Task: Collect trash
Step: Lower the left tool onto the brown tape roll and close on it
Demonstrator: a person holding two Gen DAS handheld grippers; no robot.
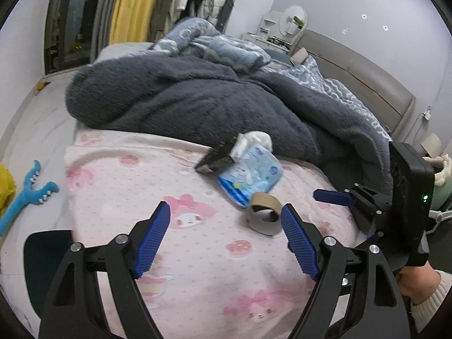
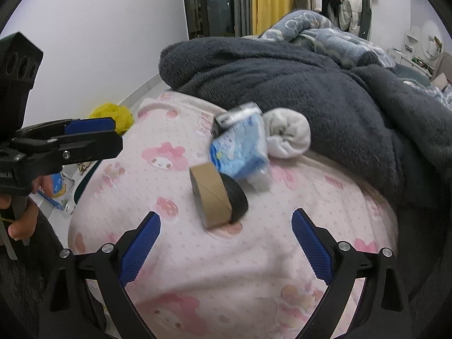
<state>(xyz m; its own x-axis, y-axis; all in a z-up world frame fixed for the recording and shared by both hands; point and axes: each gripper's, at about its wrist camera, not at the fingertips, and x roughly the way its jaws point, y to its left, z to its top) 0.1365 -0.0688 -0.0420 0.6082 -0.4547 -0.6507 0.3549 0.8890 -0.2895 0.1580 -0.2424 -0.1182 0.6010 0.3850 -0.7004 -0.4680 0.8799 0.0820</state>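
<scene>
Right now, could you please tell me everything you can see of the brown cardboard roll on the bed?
The cardboard roll is an empty brown ring, plain and matte with a diagonal seam, hollow through the middle. It stands on edge on the pink patterned sheet, just in front of the blue tissue pack. In the right wrist view something dark sits against its far side. Neither gripper touches it.

Right gripper (image 2: 226, 243) fingers (image 2: 139, 250) spread above cardboard roll (image 2: 212, 197) on pink sheet (image 2: 226, 282).

A bed (image 1: 197, 254) with pink sheet and dark blanket (image 1: 183, 99), yellow curtain (image 1: 127, 8), pale walls
</scene>
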